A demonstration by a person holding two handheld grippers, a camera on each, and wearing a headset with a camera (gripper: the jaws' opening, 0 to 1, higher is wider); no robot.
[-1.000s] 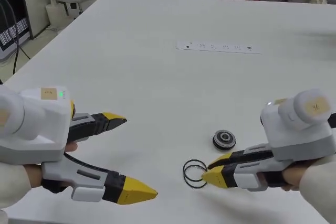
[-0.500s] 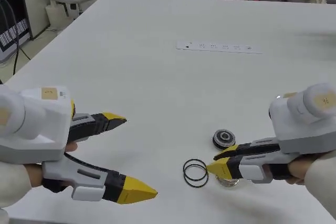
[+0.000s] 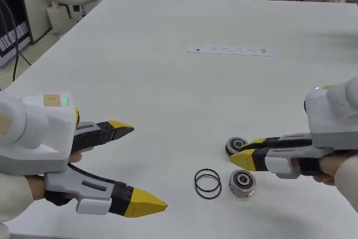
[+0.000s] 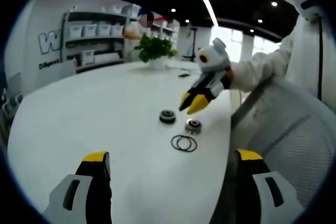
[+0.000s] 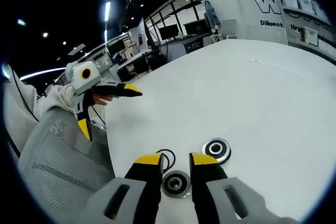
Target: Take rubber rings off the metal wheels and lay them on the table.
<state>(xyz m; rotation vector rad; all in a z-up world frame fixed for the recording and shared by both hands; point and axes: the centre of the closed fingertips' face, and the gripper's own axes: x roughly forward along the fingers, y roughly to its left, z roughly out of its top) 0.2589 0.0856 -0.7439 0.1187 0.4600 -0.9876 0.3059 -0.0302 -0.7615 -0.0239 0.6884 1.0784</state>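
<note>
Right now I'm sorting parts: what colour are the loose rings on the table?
Black rings; clearest in the head view.

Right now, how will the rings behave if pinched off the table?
The rings are thin loops, so probably light and floppy. They lie flat on the table, so unlikely to roll, but likely hard to get a jaw under. They overlap, so one may drag the other.

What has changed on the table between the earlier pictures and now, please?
The right gripper drew back to the right, away from the rubber rings, and holds nothing; the near wheel beside them is now uncovered. The rings, the farther wheel and the open left gripper stayed where they were.
</note>
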